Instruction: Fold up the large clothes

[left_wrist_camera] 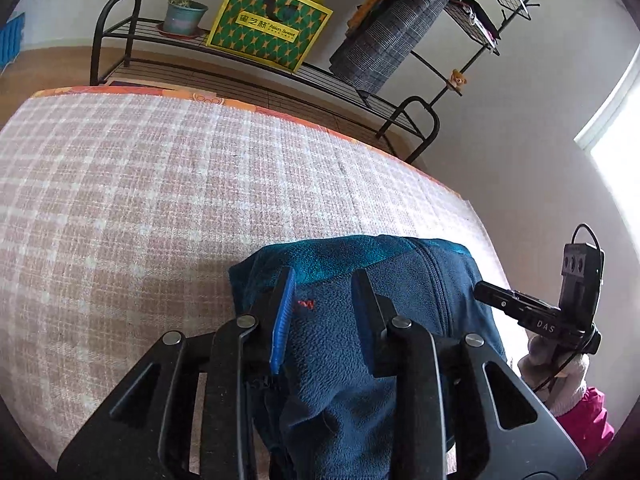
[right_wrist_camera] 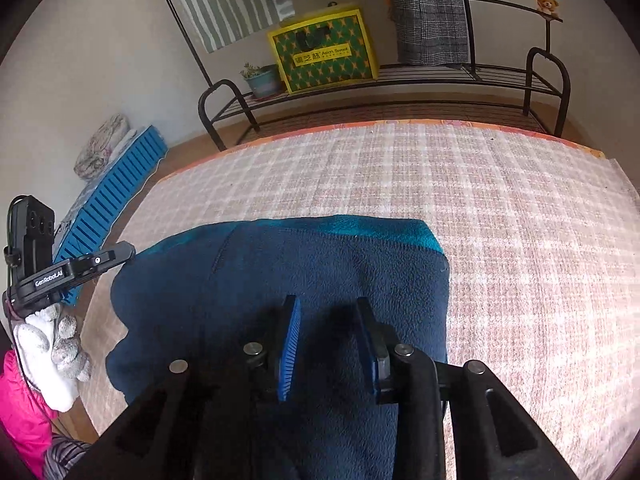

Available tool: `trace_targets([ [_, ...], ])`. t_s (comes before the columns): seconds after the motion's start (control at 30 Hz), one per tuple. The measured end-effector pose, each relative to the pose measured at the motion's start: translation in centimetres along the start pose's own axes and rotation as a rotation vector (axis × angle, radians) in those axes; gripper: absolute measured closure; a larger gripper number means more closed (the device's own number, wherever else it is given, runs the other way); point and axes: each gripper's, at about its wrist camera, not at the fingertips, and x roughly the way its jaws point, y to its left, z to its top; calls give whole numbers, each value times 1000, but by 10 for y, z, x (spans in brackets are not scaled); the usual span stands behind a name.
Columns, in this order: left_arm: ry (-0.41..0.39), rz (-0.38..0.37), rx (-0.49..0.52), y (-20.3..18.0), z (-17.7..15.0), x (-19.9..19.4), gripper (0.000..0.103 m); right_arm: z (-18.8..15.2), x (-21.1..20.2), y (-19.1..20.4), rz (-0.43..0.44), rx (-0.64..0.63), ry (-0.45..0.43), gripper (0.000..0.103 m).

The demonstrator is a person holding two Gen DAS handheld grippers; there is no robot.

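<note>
A navy fleece jacket (left_wrist_camera: 420,280) with a teal lining edge and a small red logo lies folded on the checked pink-and-white bed cover (left_wrist_camera: 160,200). My left gripper (left_wrist_camera: 326,276) is shut on a thick bunch of the fleece near its zipper, and fabric drapes down under the fingers. In the right wrist view the fleece jacket (right_wrist_camera: 280,260) lies flat. My right gripper (right_wrist_camera: 326,304) stands open just above it, its blue pads not pressing the cloth. Each gripper shows at the edge of the other's view, held by a white-gloved hand (right_wrist_camera: 44,344).
Beyond the bed's far edge stands a black metal rack with a yellow-green box (left_wrist_camera: 272,24), a potted plant (left_wrist_camera: 182,14) and a hanging plaid coat (left_wrist_camera: 384,48). A blue slatted panel (right_wrist_camera: 116,188) lies on the floor at the left. A bright window (left_wrist_camera: 616,152) is at the right.
</note>
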Motion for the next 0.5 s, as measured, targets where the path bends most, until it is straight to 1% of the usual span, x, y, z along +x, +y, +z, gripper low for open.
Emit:
trace_targets([
  [0.07,-2,-9,-42,13,3,-10,65,-15,-18,14,62,-24,-5,69],
  [0.13,50,-34,-117,30,4,-6,64,-33,-29,33,125,-54,5,68],
  [0.2,97,-100,-233,48,2,3,60,-49,-33,55,175,-103,9,65],
  [0.27,114,-161,-341,60,0,8,57,-56,-29,77,156,-181,9,63],
  [0.3,116,-179,-371,64,2,9,57,-59,-24,86,141,-209,16,63],
  [0.37,109,-208,-390,65,7,10,57,-63,-13,95,135,-226,35,63],
  [0.4,108,-225,-392,64,9,11,57,-63,-7,96,141,-218,44,60],
  [0.5,125,-266,-384,57,16,19,57,-62,5,96,160,-210,62,60],
])
